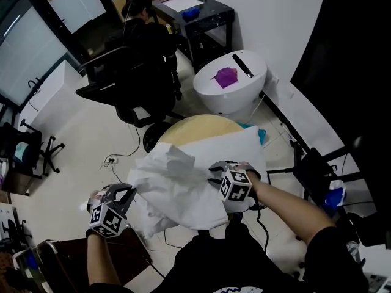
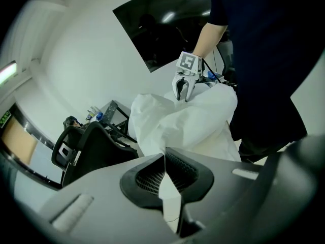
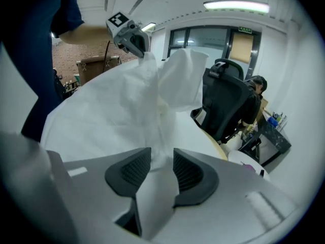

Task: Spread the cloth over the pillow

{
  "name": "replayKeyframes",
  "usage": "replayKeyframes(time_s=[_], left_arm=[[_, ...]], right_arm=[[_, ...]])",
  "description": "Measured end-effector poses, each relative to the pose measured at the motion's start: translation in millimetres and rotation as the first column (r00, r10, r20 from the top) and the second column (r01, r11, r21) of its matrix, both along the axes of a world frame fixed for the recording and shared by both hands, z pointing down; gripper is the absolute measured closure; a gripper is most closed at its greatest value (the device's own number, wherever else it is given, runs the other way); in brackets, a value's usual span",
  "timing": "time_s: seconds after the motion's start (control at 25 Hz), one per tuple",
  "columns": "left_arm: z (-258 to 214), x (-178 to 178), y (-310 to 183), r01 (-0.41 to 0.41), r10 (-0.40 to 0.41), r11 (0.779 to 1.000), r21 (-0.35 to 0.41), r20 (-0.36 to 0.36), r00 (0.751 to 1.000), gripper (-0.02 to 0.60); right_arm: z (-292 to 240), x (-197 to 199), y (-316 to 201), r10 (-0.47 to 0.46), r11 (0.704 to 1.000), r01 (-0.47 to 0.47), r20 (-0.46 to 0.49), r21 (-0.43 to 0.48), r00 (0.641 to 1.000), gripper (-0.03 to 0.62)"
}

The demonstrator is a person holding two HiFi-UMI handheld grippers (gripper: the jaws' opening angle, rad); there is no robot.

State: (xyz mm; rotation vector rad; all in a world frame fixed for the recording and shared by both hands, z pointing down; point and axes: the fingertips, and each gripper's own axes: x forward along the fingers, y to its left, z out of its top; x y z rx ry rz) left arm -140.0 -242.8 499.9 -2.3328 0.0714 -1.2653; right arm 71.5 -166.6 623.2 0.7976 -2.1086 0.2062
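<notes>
A crumpled white cloth (image 1: pixel 177 176) lies over the near part of a white pillow (image 1: pixel 247 142), which rests on a round wooden table (image 1: pixel 195 126). At the cloth's left edge my left gripper (image 1: pixel 130 192) is shut on a thin fold, seen in its own view running between the closed jaws (image 2: pixel 165 156). My right gripper (image 1: pixel 214 172) sits at the cloth's right side on top of the pillow. In the right gripper view a bunch of cloth (image 3: pixel 127 100) fills the gap between the pads (image 3: pixel 161 160) and touches both. Each gripper shows across the cloth in the other's view: right gripper (image 2: pixel 183 92), left gripper (image 3: pixel 139 47).
A black office chair (image 1: pixel 134 84) stands just beyond the table. A white round unit (image 1: pixel 235 84) with a purple thing on top is at the back right. A person (image 1: pixel 139 10) sits by a black desk (image 1: pixel 204 14). Cables trail on the floor (image 1: pixel 137 145).
</notes>
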Motion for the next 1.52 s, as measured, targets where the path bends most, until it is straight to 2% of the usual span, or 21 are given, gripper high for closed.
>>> replayKeyframes(time_s=[0.2,0.28,0.36,0.52,0.64,0.84,1.04,1.2,1.36,1.52], left_arm=[[2.4,2.1,-2.7,-0.005,0.005,1.0,0.001,0.005,1.0,0.581],[2.5,3.9,-3.1,-0.009,0.009,1.0,0.004,0.009,1.0,0.581],[2.6,6.6,-4.2,-0.018,0.017,1.0,0.011,0.011,1.0,0.581],[-4.4,16.3,-12.2,-0.032,0.031,0.999,0.039,0.017,0.999,0.581],[-19.9,38.7,-24.7,-0.066,0.066,0.993,0.094,0.002,0.998,0.581],[-49.7,98.8,-41.7,-0.146,0.152,0.974,0.171,-0.021,0.988,0.581],[-71.0,181.4,-45.3,-0.249,0.266,0.933,0.259,-0.031,0.963,0.581],[-74.4,251.1,-44.1,-0.316,0.343,0.908,0.274,-0.054,0.938,0.581],[-58.8,321.3,-33.8,-0.407,0.433,0.868,0.284,-0.03,0.901,0.581],[-41.6,389.1,-11.5,-0.512,0.533,0.815,0.27,-0.003,0.846,0.581]], right_arm=[[6.5,-3.3,0.4,0.023,0.999,-0.024,-0.049,-0.025,0.999,0.477],[4.0,-5.0,2.7,0.031,0.999,-0.032,-0.052,-0.019,0.998,0.532],[-2.4,-4.5,5.1,0.049,0.999,-0.049,-0.049,0.007,0.998,0.554],[-28.5,7.5,12.7,0.136,0.989,-0.137,0.011,0.058,0.991,0.568],[-53.3,27.6,22.0,0.22,0.97,-0.224,0.054,0.095,0.974,0.571],[-91.3,74.3,43.6,0.378,0.907,-0.393,0.119,0.152,0.918,0.572],[-110.4,114.1,78.1,0.493,0.842,-0.514,0.15,0.163,0.857,0.572],[-120.7,143.4,104.5,0.582,0.774,-0.61,0.188,0.169,0.791,0.574],[-120.1,171.7,136.6,0.663,0.7,-0.698,0.224,0.152,0.714,0.574],[-118.1,191.7,169.3,0.726,0.636,-0.764,0.249,0.109,0.641,0.574]])
